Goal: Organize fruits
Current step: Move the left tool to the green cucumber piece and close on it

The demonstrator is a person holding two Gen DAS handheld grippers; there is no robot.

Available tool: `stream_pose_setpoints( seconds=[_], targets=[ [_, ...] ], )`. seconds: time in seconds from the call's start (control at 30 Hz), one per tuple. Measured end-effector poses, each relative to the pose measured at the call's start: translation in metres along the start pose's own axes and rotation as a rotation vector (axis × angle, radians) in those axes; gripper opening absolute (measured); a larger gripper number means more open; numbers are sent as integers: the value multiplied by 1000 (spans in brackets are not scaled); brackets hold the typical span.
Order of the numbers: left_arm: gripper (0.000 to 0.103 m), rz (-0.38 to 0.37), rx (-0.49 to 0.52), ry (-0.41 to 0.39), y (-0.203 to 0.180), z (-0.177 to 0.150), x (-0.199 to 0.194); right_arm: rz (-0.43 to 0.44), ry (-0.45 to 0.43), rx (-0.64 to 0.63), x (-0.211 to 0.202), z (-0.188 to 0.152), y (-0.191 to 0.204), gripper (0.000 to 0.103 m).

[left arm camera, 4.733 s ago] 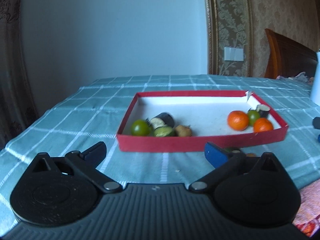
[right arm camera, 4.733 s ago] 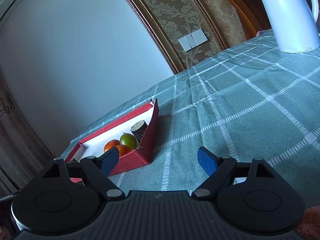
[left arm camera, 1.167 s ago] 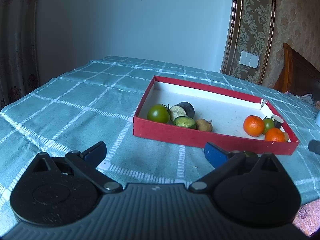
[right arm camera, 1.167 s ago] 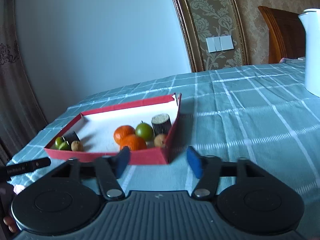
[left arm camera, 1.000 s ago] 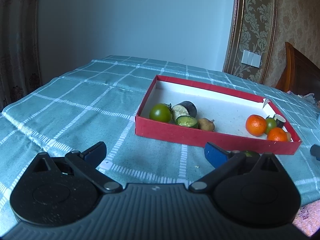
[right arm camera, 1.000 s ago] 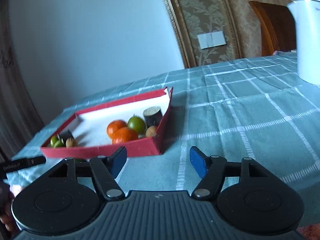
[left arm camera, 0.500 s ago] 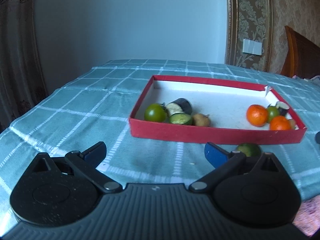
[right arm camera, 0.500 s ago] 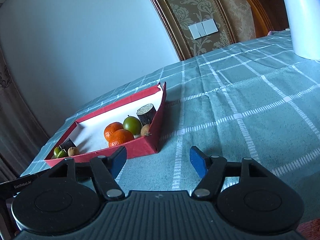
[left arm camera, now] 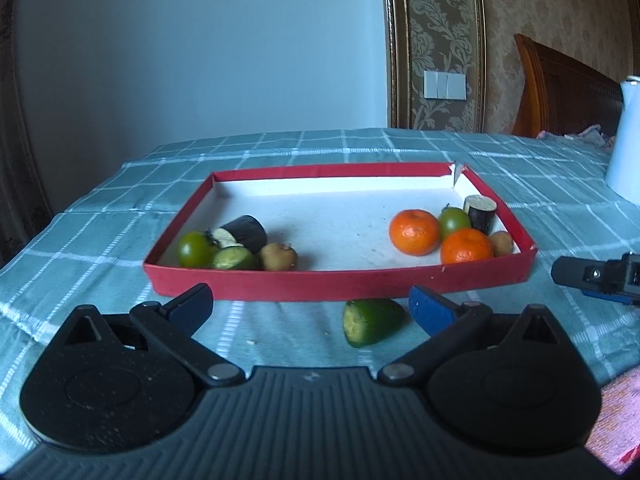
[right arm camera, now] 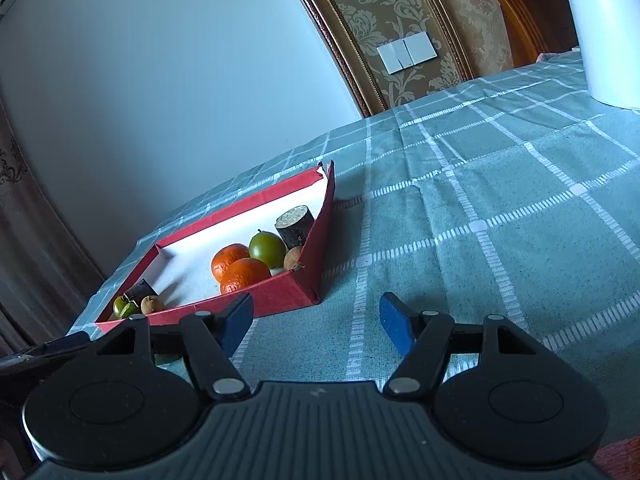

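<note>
A red tray [left arm camera: 340, 284] with a white floor sits on the checked cloth. Its left end holds a green tomato [left arm camera: 196, 249], an eggplant piece [left arm camera: 244, 233], a cucumber piece [left arm camera: 234, 259] and a small brown fruit [left arm camera: 279, 257]. Its right end holds two oranges [left arm camera: 414, 232], a green fruit [left arm camera: 454, 220], an eggplant stub [left arm camera: 480, 214] and a small brown fruit [left arm camera: 502, 243]. A cut cucumber piece [left arm camera: 372, 321] lies on the cloth in front of the tray. My left gripper [left arm camera: 310, 310] is open, the cucumber piece just inside its right finger. My right gripper [right arm camera: 316, 320] is open and empty, right of the tray [right arm camera: 280, 292].
A white kettle [left arm camera: 626, 140] stands at the far right on the table, also in the right wrist view [right arm camera: 600, 28]. A wooden chair [left arm camera: 560, 88] is behind it. A pink cloth [left arm camera: 616, 420] lies at the near right edge. The right gripper's tip [left arm camera: 592, 276] shows beside the tray.
The left gripper has swung right and tilted down, so the cucumber piece on the cloth has come into full view between its fingers. The right gripper has tilted further. Both stay open.
</note>
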State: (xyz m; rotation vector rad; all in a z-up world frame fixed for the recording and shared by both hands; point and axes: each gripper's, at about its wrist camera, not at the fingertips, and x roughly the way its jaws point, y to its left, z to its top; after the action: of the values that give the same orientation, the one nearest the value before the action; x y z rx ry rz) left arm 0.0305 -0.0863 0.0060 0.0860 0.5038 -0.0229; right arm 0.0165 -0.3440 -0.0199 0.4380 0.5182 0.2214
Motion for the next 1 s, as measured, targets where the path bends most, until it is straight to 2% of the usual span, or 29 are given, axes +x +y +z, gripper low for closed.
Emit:
stream_pose_setpoints(
  seconds=[0.17, 0.27, 0.37, 0.4, 0.63, 0.7, 0.83, 0.9, 1.0],
  targets=[
    [103, 12, 6, 61, -7, -2, 20, 13, 4, 3, 1, 0, -1, 69],
    [103, -12, -16, 109, -4, -2, 32, 21, 7, 5, 2, 0, -1, 69],
    [102, -19, -24, 112, -4, -1, 34, 28, 11, 11, 2, 1, -2, 69],
    [96, -27, -22, 110, -4, -2, 34, 30, 12, 14, 2, 0, -3, 69],
    [74, -75, 19, 88, -11, -4, 28, 35, 14, 23, 2, 0, -4, 69],
    [63, -99, 25, 81, -12, -5, 26, 35, 13, 25, 2, 1, -4, 71],
    [59, -123, 49, 90, -17, -8, 21, 33, 9, 27, 2, 1, -4, 74],
    [46, -148, 52, 87, -18, -9, 19, 34, 8, 27, 2, 1, -4, 74],
    [33, -170, 71, 75, -22, -10, 15, 34, 7, 28, 2, 1, -5, 74]
  ],
)
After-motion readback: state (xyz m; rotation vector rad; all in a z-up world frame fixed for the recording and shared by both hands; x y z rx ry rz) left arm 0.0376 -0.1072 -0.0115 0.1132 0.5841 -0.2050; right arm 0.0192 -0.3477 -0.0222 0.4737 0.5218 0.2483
